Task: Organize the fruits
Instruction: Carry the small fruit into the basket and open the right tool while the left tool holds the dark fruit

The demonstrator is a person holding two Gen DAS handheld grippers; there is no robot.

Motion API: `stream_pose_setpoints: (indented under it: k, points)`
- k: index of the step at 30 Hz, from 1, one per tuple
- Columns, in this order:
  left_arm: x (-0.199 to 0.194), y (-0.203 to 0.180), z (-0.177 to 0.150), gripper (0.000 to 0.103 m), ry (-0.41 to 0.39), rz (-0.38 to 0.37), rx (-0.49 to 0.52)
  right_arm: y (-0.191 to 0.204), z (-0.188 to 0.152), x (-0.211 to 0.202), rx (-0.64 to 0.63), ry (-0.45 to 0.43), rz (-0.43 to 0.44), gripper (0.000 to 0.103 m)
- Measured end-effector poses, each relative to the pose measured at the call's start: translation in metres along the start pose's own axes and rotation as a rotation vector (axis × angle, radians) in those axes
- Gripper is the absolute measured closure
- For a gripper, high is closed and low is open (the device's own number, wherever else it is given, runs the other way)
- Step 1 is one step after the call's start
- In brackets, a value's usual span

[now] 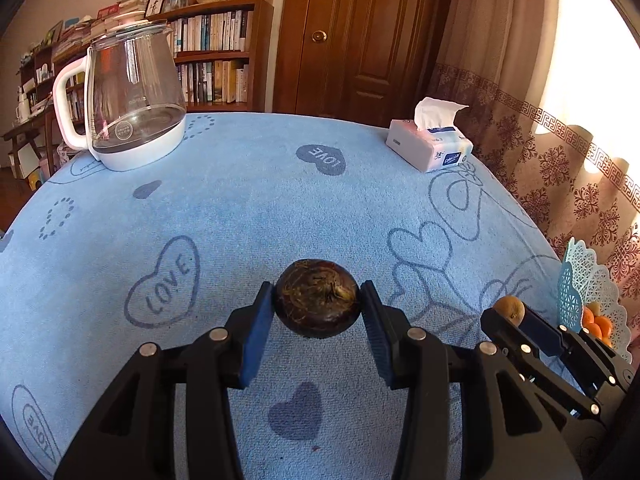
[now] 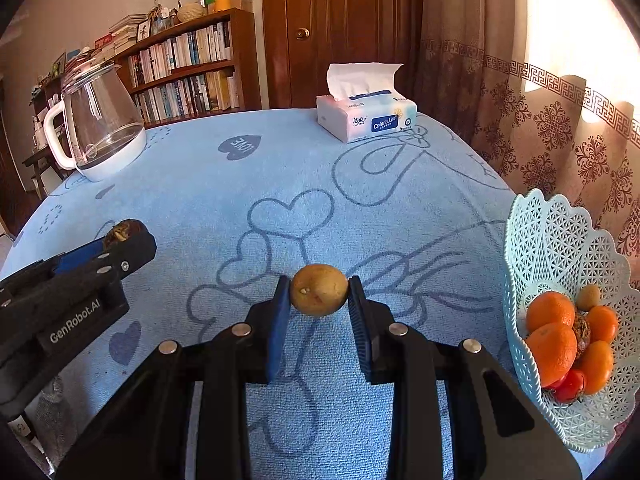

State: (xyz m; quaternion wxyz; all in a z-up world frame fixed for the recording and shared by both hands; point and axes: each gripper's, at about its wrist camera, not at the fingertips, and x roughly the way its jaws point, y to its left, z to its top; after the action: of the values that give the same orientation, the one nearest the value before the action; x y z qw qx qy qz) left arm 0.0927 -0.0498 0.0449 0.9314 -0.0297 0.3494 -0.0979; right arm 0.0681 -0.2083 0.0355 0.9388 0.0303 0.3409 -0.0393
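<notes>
While both tools sit over the blue heart-print tablecloth [image 1: 240, 208], your left gripper [image 1: 318, 306] is clamped partway closed on a dark brown round fruit with a rough fibrous top [image 1: 317, 298], pads pressing both sides, fruit lifted off the cloth. Your right gripper [image 2: 319, 292] is nearly closed, pinching a small tan-brown round fruit [image 2: 319, 290]. The pale blue lattice plastic basket [image 2: 560, 240] at the table's right edge holds oranges [image 2: 554, 344] and other fruit. A glass kettle with white handle [image 1: 128, 92] and a tissue pack [image 2: 366, 118] stand at the far side.
</notes>
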Motion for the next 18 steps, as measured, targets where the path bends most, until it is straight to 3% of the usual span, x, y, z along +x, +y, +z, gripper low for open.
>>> stream_pose_setpoints:
  k: [10,18]
  points:
    - [-0.009,0.006,-0.018,0.058,0.019,0.030,-0.034,-0.012,0.008,-0.015,0.026,-0.061,-0.023,0.073]
    - [-0.015,0.002,-0.027,0.058,0.019,0.046,-0.027,-0.045,0.020,-0.032,0.127,-0.104,-0.018,0.073]
